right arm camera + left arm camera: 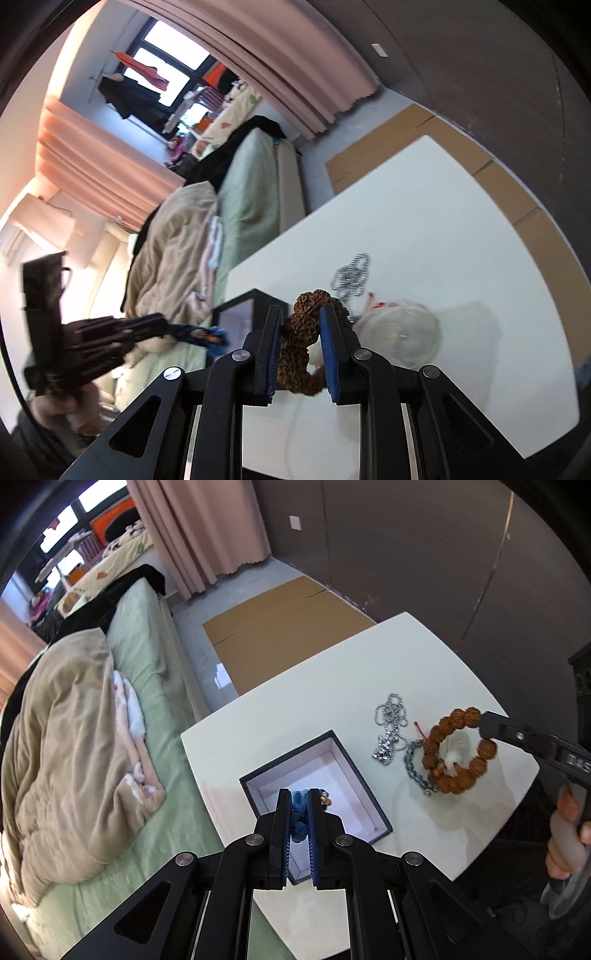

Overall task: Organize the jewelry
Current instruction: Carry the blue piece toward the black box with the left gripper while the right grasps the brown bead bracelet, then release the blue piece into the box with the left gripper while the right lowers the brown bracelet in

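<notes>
My left gripper (299,794) is shut on a blue beaded bracelet (298,814) and holds it over the open dark box with a pale lining (334,771). The left gripper also shows in the right wrist view (162,325) with the blue bracelet (201,336) hanging from it. My right gripper (300,312) is shut on a brown walnut-bead bracelet (301,332), lifted above the white table (424,657). From the left wrist view the brown bracelet (448,779) hangs from the right gripper (482,722). A silver ball chain (391,716) and a grey link chain (415,768) lie on the table.
A clear plastic bag (402,328) lies on the table near the silver chain (351,275). A bed with a beige blanket (74,757) stands left of the table. Flat cardboard (280,627) lies on the floor behind it.
</notes>
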The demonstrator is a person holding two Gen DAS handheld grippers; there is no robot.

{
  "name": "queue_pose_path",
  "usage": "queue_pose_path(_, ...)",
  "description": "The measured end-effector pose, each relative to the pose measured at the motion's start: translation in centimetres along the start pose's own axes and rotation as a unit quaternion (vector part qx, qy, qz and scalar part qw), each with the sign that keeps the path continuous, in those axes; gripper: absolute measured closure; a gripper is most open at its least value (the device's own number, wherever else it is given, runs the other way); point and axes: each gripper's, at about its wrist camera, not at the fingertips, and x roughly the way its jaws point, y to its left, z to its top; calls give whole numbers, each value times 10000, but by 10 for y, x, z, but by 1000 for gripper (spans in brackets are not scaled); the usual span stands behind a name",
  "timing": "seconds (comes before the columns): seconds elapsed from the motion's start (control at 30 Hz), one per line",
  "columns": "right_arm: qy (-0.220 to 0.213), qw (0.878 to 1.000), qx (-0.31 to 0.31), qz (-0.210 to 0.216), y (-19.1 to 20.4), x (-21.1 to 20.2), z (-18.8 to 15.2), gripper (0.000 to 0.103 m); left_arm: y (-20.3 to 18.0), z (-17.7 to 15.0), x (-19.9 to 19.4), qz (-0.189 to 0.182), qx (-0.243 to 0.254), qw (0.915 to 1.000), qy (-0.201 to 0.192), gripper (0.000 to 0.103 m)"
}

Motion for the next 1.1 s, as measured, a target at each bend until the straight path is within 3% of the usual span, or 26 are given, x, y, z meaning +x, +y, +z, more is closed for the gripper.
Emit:
queue_pose_path(0.27, -12, 9978, -278, 605, 30, 8, 10, 81, 15, -8, 20, -21, -457, 9990, 20, 91)
queue_pose_path(0.37, 30, 9959, -446, 789, 44, 17, 18, 81, 26, -15, 20, -75, -767, 9970, -34, 70)
queue_pose_path(0.43, 101, 9949, -592, 810, 56, 26, 21, 81, 30, -19, 13, 1, -878, 9959, -227, 48)
queue_pose_path(0.47, 163, 9944, -660, 806, 62, 32, 22, 81, 33, -23, 7, 33, -930, 9949, -385, 45)
queue_pose_path(0.57, 337, 9924, -830, 847, 76, 47, 21, 81, 45, -35, -10, 63, -1205, 9901, -721, 42)
queue_pose_path(0.87, 643, 9874, -1255, 724, 100, 71, 4, 81, 64, -67, -29, 148, -1816, 9760, -1194, 38)
queue_pose_path(0.97, 732, 9847, -1391, 750, 107, 78, -4, 79, 65, -74, -30, 95, -1949, 9718, -1327, 27)
queue_pose_path(1.03, 934, 9808, -1445, 919, 110, 82, -8, 62, 65, -77, -31, 75, -2039, 9690, -1393, 27)
queue_pose_path(1.1, 874, 9828, -1388, 848, 104, 78, -7, 46, 65, -78, -32, 106, -2104, 9668, -1447, 26)
